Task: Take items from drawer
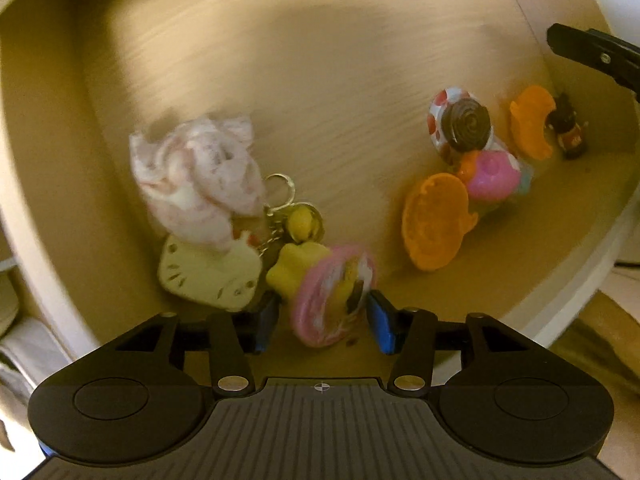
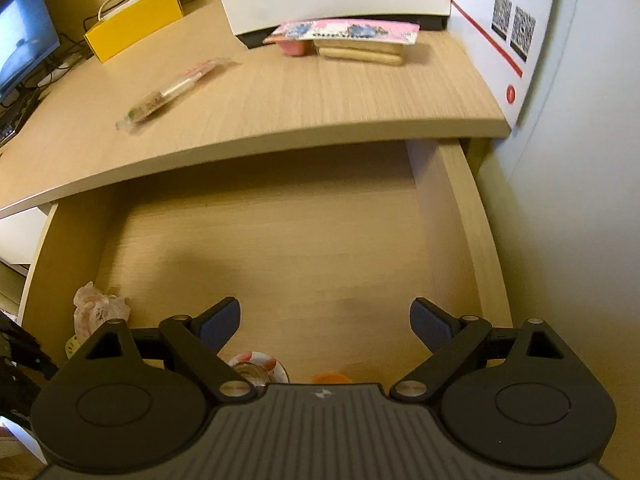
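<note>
Pink round toy (image 1: 334, 294), judged light and rigid, is straddled rim-to-rim by spread left gripper (image 1: 324, 320); right gripper (image 2: 325, 322) is spread, empty.

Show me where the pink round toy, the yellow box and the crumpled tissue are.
pink round toy (image 1: 334, 294), left wrist view, its pink rim
yellow box (image 2: 134, 24), right wrist view, its top face
crumpled tissue (image 1: 196, 176), left wrist view, its middle folds

Motion blur smears the pink round toy (image 1: 334, 294) and crumpled wrapper (image 1: 196, 176); the small bottle (image 1: 570, 134) at three o'clock is too tiny to read.
</note>
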Action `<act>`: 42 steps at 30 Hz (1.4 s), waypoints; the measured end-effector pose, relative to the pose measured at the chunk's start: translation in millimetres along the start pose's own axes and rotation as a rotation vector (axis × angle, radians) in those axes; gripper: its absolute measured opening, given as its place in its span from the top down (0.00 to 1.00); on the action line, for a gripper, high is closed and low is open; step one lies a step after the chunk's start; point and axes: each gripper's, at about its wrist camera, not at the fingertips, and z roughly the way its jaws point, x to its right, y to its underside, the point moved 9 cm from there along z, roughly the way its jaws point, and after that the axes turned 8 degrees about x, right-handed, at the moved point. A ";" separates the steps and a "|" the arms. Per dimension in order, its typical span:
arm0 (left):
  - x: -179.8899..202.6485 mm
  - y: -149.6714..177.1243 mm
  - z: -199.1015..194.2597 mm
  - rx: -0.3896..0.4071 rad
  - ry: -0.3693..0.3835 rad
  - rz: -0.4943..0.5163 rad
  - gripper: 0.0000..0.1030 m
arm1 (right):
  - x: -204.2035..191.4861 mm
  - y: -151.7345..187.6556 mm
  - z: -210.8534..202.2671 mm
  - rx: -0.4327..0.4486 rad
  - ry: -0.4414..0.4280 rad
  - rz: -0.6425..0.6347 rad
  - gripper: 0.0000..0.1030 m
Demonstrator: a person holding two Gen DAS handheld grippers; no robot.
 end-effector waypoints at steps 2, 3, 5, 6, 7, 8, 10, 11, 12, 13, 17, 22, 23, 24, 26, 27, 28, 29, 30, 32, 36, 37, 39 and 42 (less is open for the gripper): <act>5.6 -4.7 2.6 0.016 0.020 0.002 0.45 | 0.0 1.6 -1.1 -0.001 0.002 -0.001 0.10; 9.1 -8.6 2.6 0.034 0.033 0.005 0.44 | 0.1 1.5 -1.4 -0.001 0.003 -0.002 0.10; 14.9 -17.2 0.3 0.077 0.046 0.023 0.44 | 1.5 0.9 -0.7 -0.001 0.007 0.003 0.10; 18.1 -23.0 -1.8 0.110 0.050 0.041 0.45 | 2.7 0.9 -0.5 -0.003 0.008 0.007 0.10; 20.4 -27.6 -3.3 0.134 0.055 0.054 0.45 | 4.5 0.9 -0.3 -0.004 0.009 0.009 0.10; 22.3 -31.7 -4.2 0.150 0.060 0.062 0.45 | 5.2 1.3 -0.2 -0.007 0.011 0.013 0.10; 25.3 -39.1 -6.1 0.184 0.091 0.059 0.46 | 5.7 3.0 1.1 -0.016 0.013 0.015 0.10; 24.8 -41.5 -5.0 0.194 0.109 0.046 0.46 | 5.1 3.6 1.3 -0.020 0.014 0.013 0.10; 24.1 -43.7 -3.9 0.196 0.128 0.023 0.46 | 4.0 4.5 1.7 -0.024 0.014 0.007 0.10; 23.4 -45.4 -2.7 0.196 0.142 0.003 0.47 | 1.9 5.0 1.2 -0.027 0.012 -0.001 0.10; 15.9 -55.8 8.7 0.218 0.115 -0.063 0.86 | -6.4 3.6 -1.4 -0.031 0.007 -0.042 0.10; 21.6 -58.0 -11.4 0.369 0.104 0.022 0.91 | -14.6 1.8 -11.3 -0.032 0.034 -0.119 0.10; 22.0 -59.5 -16.2 0.399 0.112 0.032 0.92 | -15.0 1.1 -13.6 -0.029 0.040 -0.133 0.10; 20.3 -60.2 -26.1 0.430 0.124 0.036 0.93 | -15.5 0.5 -16.0 -0.026 0.045 -0.148 0.10; 14.5 -62.7 -37.7 0.479 0.134 0.045 0.93 | -15.6 -0.3 -18.3 -0.028 0.047 -0.161 0.10; 15.0 -62.8 -42.0 0.495 0.128 0.048 0.93 | -16.0 0.1 -18.1 -0.033 0.048 -0.162 0.10; 11.5 -67.6 -39.6 0.503 0.116 0.054 0.93 | -17.2 0.5 -17.5 -0.038 0.048 -0.165 0.10; 10.8 -67.7 -45.6 0.514 0.107 0.060 0.93 | -20.1 1.1 -16.0 -0.043 0.046 -0.174 0.10; 13.7 -68.8 -50.0 0.544 0.097 0.072 0.93 | -23.0 1.8 -15.2 -0.047 0.043 -0.187 0.10; 16.2 -67.3 -61.0 0.620 0.059 0.132 0.90 | -29.6 2.6 -14.7 -0.049 0.035 -0.206 0.10; 9.4 -63.2 -72.8 0.712 -0.149 0.300 0.82 | -32.4 2.4 -14.6 -0.047 0.030 -0.217 0.10; 7.5 -65.8 -68.9 0.713 -0.215 0.325 0.81 | -31.7 2.6 -14.1 -0.048 0.031 -0.218 0.10; -5.5 -75.1 -63.7 0.710 -0.308 0.312 0.82 | -28.9 2.5 -13.4 -0.047 0.040 -0.216 0.10; -25.0 -89.2 -51.0 0.657 -0.277 0.220 0.81 | -21.9 1.1 -11.3 -0.045 0.063 -0.207 0.10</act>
